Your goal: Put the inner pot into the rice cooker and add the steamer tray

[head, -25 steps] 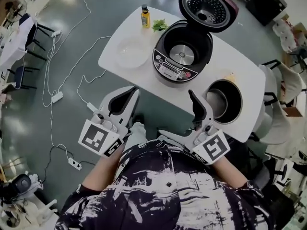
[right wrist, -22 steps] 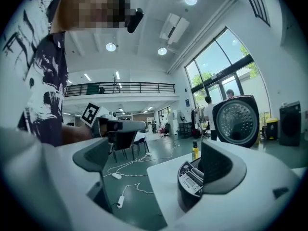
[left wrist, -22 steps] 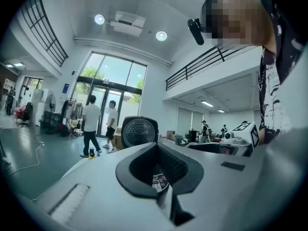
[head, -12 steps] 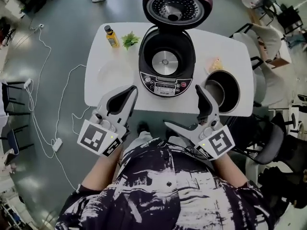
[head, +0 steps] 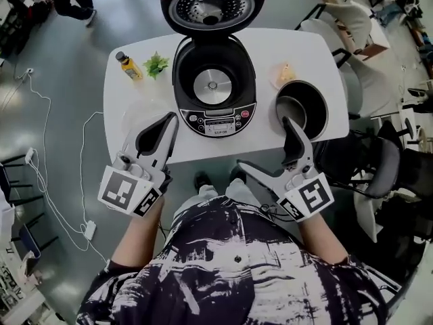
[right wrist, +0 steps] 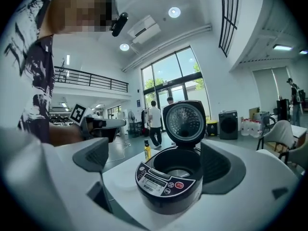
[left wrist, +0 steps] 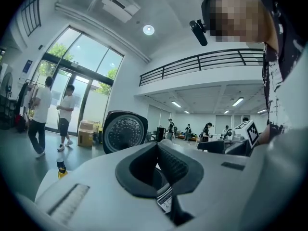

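The black rice cooker [head: 213,90] stands mid-table with its lid [head: 211,5] up and its well empty. The dark inner pot [head: 302,110] sits on the table to its right. A pale translucent steamer tray [head: 135,112] lies to its left, partly behind my left gripper [head: 169,119]. That gripper hovers at the table's front left edge, jaws shut on nothing [left wrist: 157,148]. My right gripper [head: 265,144] is wide open, one finger just below the pot. In the right gripper view, the cooker [right wrist: 173,177] sits between the spread pads [right wrist: 94,157].
A yellow bottle [head: 127,65] and a green sprig [head: 156,64] sit at the table's back left. A small yellow item [head: 284,74] lies behind the pot. Chairs [head: 355,26] crowd the right side; cables [head: 40,134] trail on the floor at left.
The head view has swung so the table sits square in front. Both grippers now reach the front edge of the table, the right one close below the inner pot.
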`<state>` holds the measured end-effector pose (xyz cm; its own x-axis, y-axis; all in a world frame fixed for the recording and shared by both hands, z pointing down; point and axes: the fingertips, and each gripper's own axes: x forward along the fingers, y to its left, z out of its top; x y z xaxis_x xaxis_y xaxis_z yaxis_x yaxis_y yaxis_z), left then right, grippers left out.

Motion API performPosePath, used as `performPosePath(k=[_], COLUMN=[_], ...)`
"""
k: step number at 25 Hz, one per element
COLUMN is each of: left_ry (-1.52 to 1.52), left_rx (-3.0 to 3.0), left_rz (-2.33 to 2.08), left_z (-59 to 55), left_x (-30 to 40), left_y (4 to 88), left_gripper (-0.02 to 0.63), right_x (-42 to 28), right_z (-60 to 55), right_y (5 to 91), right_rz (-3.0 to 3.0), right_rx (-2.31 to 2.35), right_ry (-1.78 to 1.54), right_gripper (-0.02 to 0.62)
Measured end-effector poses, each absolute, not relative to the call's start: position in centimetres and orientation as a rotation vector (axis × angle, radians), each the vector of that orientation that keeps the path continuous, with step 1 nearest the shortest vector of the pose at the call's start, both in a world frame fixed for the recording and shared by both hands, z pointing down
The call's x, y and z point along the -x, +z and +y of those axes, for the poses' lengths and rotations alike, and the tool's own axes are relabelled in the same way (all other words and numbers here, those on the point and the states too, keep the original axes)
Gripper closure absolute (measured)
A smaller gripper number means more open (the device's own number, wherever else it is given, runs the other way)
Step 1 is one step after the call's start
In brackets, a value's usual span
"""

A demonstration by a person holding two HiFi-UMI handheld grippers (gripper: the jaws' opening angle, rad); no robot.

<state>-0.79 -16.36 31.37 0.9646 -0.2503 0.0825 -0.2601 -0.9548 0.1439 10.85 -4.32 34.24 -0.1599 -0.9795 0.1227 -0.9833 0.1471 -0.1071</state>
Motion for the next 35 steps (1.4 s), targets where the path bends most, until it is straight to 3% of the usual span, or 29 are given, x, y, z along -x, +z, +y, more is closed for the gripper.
performPosePath(k=[10,24,28,35], left_ry=[0.1,0.123,0.128,0.145], left_rx=[-2.982,-2.969,-2.962,-2.957], left_rz=[-0.292,-0.24,-0.217,-0.212], left_z=[-14.4,-12.5,-11.8,-11.4], left_x=[-4.0,-7.0,-7.9,-8.5], left_y=[30.4,30.7,30.9,31.5], left_gripper=[0.601,0.601,0.601,0.601], right_x=[-17.3,-35.3,-39.4,-45.3], right_z=[-2.3,2.6,3.4,4.2], right_y=[35.2,39.2,42.6,52.4], right_rz=[-2.247,-1.821,-1.737,-1.599], right_rx=[-2.106,-2.32,-2.311,-2.165], right_ry=[0.263,0.331,0.476,1.006], right_gripper=[0.041,0.041,0.043,0.044])
